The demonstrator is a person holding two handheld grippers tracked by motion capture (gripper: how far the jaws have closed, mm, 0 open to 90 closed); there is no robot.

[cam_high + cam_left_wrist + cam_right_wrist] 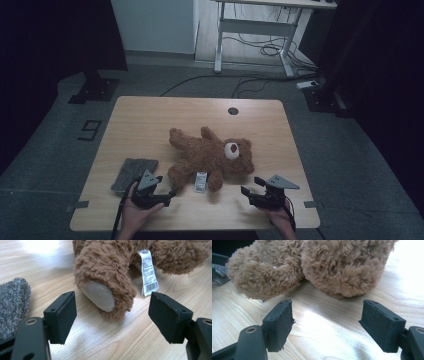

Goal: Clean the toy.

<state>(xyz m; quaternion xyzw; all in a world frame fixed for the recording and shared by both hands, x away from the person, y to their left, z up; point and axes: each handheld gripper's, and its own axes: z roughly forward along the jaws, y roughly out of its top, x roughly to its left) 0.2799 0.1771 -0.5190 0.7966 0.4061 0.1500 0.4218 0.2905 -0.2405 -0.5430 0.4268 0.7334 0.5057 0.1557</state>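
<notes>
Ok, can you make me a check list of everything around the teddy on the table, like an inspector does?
Surface: wooden table, pale, with a round hole near the far edge.
Job's things: brown teddy bear lying flat at mid-table; its white label lies between the near limbs.
Clutter: grey fuzzy cloth to the left of the teddy.
Grippers: left gripper open, jaws aimed at the teddy's pale-soled foot, not touching; right gripper open, near the teddy's head, holding nothing.
Cables: a black cable trails from the left gripper; loose cables on the floor beyond the table.
Surroundings: grey floor, a white desk frame behind, dark stands at both sides.
</notes>
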